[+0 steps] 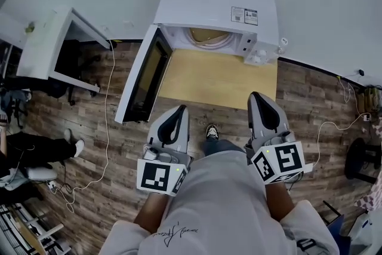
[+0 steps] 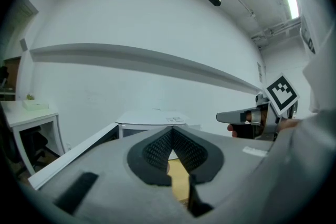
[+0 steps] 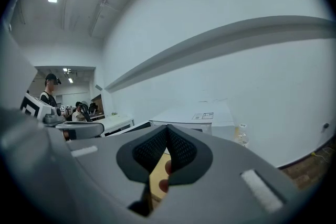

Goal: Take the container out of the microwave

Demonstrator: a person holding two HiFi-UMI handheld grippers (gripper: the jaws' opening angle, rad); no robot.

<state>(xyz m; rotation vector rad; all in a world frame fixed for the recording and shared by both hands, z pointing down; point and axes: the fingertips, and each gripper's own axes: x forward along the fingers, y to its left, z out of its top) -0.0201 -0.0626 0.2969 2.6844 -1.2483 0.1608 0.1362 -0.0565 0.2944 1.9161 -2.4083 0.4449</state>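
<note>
A white microwave [image 1: 215,6] stands on a light wooden tabletop [image 1: 218,77], its door [image 1: 142,77] swung open to the left. Inside, only the pale pinkish rim of the container [image 1: 206,37] shows; the rest is hidden by the microwave's roof. My left gripper [image 1: 181,109] and right gripper [image 1: 255,95] are held side by side short of the table's near edge, pointing at the microwave, well apart from it. Both are shut with nothing between the jaws. The left gripper view shows the shut left gripper [image 2: 171,129] before the microwave [image 2: 152,119]. The right gripper [image 3: 167,127] looks the same.
A white desk [image 1: 48,45] stands at the left, with a seated person [image 1: 24,149] and white cables [image 1: 104,128] on the wood floor. A black stool [image 1: 364,158] is at the right. A small clear bottle [image 3: 240,134] stands beside the microwave's right side.
</note>
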